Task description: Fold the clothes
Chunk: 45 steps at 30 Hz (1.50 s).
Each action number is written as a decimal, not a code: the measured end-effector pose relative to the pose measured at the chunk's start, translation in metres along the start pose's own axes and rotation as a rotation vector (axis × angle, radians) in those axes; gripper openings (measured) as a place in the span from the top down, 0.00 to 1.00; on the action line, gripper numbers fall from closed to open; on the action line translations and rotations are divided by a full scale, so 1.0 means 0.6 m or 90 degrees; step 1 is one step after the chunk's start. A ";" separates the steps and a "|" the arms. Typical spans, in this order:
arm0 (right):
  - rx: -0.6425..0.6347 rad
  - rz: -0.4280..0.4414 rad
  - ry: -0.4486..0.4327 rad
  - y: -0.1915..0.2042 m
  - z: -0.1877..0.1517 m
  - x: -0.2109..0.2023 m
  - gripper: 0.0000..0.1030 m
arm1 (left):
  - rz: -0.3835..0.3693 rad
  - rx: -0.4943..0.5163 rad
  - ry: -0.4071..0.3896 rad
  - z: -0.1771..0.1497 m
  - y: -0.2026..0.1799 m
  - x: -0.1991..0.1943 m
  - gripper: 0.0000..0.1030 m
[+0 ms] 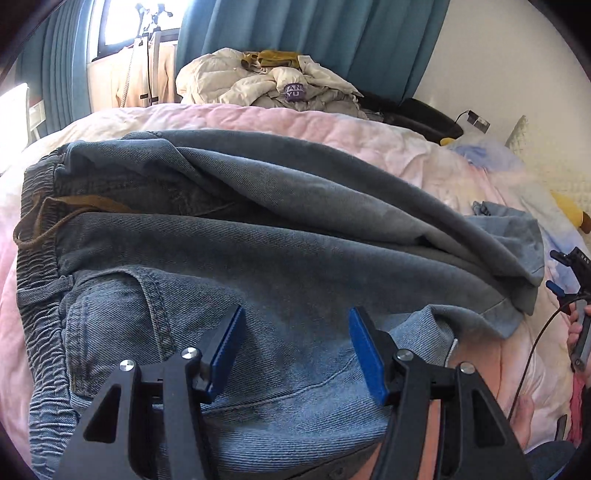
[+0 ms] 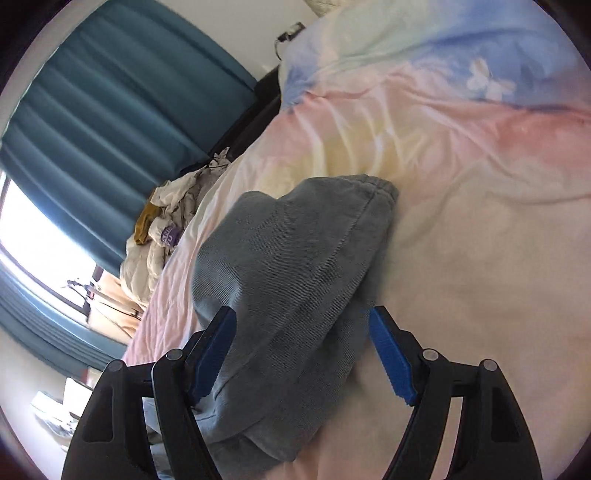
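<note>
Blue denim jeans (image 1: 258, 258) lie across the bed, doubled lengthwise. Their elastic waistband (image 1: 37, 266) with a brown drawstring is at the left, and the leg ends reach to the right. My left gripper (image 1: 295, 314) hovers open over the seat, beside the back pocket (image 1: 110, 317), with nothing pinched between its blue pads. In the right wrist view the jeans' leg end (image 2: 295, 266) and hem (image 2: 376, 195) rest on the bedspread. My right gripper (image 2: 303, 332) stands open over that leg, its fingers on either side of the cloth. That right gripper (image 1: 557, 271) also shows at the right edge of the left wrist view, held by a hand.
A pastel pink, yellow and blue bedspread (image 1: 369, 136) covers the bed. A heap of cream clothes (image 1: 266, 81) sits at its far side before teal curtains (image 1: 314, 33). A yellow plush toy (image 1: 570, 214) lies at the right. A cable (image 1: 535, 343) hangs near the hand.
</note>
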State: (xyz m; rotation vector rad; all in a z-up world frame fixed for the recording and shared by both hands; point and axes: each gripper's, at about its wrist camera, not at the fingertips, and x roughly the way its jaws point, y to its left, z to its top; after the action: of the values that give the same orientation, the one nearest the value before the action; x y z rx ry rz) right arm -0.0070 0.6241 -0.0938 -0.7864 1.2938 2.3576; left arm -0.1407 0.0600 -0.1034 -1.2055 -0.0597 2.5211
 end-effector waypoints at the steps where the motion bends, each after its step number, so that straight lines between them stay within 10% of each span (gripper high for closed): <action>1: 0.027 0.019 0.008 -0.017 0.007 0.010 0.27 | 0.002 0.005 -0.001 0.000 -0.003 0.001 0.42; 14: 0.148 0.116 0.075 -0.063 0.025 0.131 0.28 | 0.019 0.008 -0.006 0.010 -0.010 -0.005 0.42; 18: 0.160 0.130 0.057 -0.037 0.041 0.127 0.57 | 0.020 -0.003 -0.013 0.013 -0.003 -0.014 0.42; 23: 0.035 0.031 0.006 0.070 0.071 0.093 0.92 | 0.021 -0.006 -0.021 0.015 0.002 -0.026 0.42; 34: -0.150 -0.004 -0.102 0.405 0.179 0.070 0.97 | 0.021 -0.033 -0.028 0.029 0.031 -0.030 0.42; 45: -0.253 -0.139 -0.164 0.550 0.248 0.284 0.97 | -0.025 -0.078 -0.038 0.033 0.074 0.010 0.42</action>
State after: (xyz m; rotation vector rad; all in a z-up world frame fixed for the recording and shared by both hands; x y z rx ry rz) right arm -0.3625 0.5811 0.0845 -0.6623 0.6116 2.4623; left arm -0.1720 0.0226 -0.1036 -1.1629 -0.2525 2.5513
